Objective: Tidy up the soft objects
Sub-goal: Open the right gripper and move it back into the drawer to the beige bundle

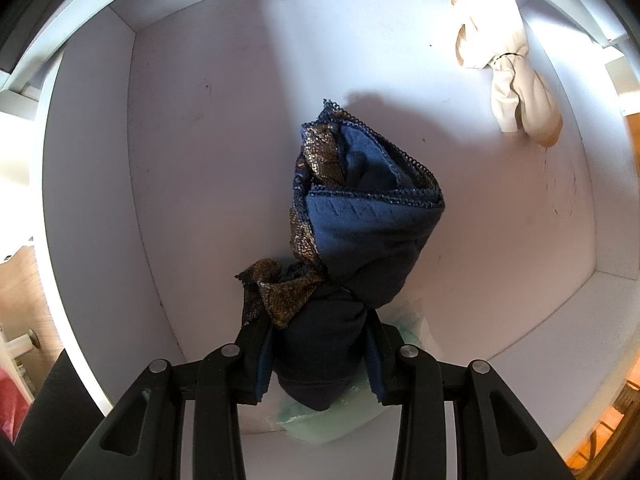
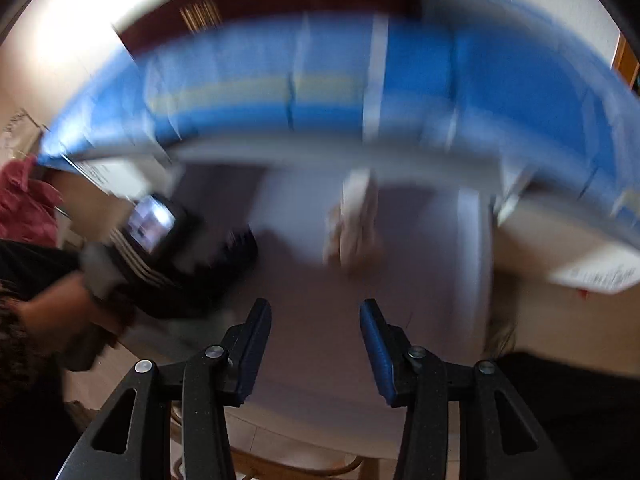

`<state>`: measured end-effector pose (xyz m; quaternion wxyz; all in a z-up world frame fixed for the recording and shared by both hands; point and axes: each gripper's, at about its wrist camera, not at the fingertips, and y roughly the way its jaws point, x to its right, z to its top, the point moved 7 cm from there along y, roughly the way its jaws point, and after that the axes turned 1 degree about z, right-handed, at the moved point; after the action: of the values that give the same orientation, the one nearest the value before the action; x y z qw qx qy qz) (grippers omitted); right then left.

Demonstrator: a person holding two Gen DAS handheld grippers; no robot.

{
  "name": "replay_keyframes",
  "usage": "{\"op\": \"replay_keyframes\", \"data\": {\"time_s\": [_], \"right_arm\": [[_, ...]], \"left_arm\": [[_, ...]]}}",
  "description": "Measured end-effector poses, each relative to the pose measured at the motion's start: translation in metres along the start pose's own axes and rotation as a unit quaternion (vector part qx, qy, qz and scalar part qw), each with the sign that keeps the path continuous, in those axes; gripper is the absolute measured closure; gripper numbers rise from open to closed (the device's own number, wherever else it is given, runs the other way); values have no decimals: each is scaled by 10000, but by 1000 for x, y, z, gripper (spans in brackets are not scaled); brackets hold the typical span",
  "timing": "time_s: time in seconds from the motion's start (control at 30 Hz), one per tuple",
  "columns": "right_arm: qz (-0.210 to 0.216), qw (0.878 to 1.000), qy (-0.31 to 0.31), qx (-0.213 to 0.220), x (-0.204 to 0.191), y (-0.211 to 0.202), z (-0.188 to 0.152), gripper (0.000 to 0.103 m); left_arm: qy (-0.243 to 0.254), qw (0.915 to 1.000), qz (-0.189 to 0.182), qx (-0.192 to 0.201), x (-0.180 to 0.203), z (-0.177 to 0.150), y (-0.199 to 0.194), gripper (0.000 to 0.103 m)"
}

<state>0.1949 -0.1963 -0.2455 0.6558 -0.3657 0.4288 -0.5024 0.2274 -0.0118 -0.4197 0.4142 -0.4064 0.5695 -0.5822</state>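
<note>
Navy fabric bundle (image 1: 352, 216) with gold-patterned trim sits clamped between left gripper (image 1: 320, 356) pads, hanging over the white bin (image 1: 200, 120) floor. Cream cloth (image 1: 508, 64) lies in the far corner, well apart. Right gripper (image 2: 316, 348) is part open, empty, above the bin; view blurred.

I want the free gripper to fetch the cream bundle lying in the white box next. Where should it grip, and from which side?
Grip the cream bundle at its narrow waist, where a dark band cinches it, coming from above with the fingers across that waist. It lies flat on the white box floor, and both ends flare wider, so the waist probably fits best.
</note>
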Motion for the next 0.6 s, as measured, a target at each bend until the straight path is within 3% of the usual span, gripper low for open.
{"op": "replay_keyframes", "data": {"time_s": [0.17,0.4,0.6], "right_arm": [[-32,9966,263,-774,9,53,-19,56],[-1,9832,1065,-1485,43,90,-44,56],[71,9826,1427,-1188,60,91,-37,56]], "left_arm": [[33,9996,124,242,0,5,-10,69],[131,9971,-173,731,14,13,-39,69],[311,9943,-306,973,24,9,-63,69]]}}
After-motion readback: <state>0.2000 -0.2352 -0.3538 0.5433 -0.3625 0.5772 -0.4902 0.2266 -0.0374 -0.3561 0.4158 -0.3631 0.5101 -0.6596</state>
